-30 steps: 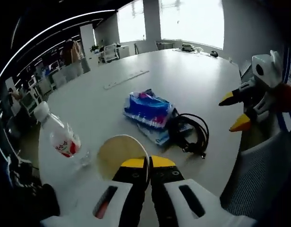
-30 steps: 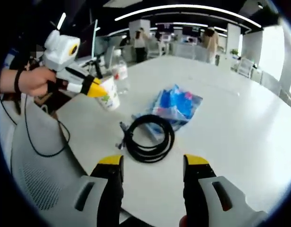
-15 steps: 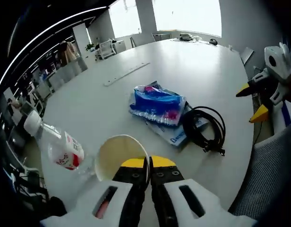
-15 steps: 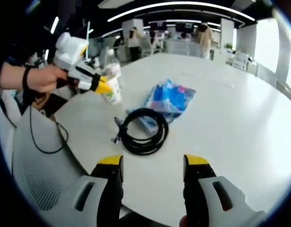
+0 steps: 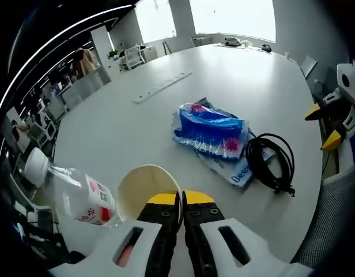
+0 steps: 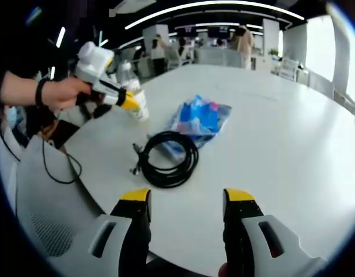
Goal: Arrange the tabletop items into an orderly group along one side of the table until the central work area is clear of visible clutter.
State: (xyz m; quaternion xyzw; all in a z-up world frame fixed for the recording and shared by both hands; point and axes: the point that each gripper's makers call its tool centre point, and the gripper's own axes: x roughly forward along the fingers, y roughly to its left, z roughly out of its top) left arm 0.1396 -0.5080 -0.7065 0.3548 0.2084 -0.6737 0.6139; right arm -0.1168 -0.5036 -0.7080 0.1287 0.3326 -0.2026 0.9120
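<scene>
Left gripper (image 5: 182,202) had its jaws pressed together on the near rim of a paper cup (image 5: 144,183), cup mouth open toward the camera. Water bottle (image 5: 74,191) just beside the cup looked tilted in the left gripper view, cap end pointing left; in the right gripper view it stood behind the cup. Blue plastic package (image 5: 211,128) lay mid-table, touching the coiled black cable (image 5: 271,160) at the table (image 5: 137,124) edge. Right gripper (image 6: 186,199) hovered above the near table edge, jaws wide apart, nothing between them.
</scene>
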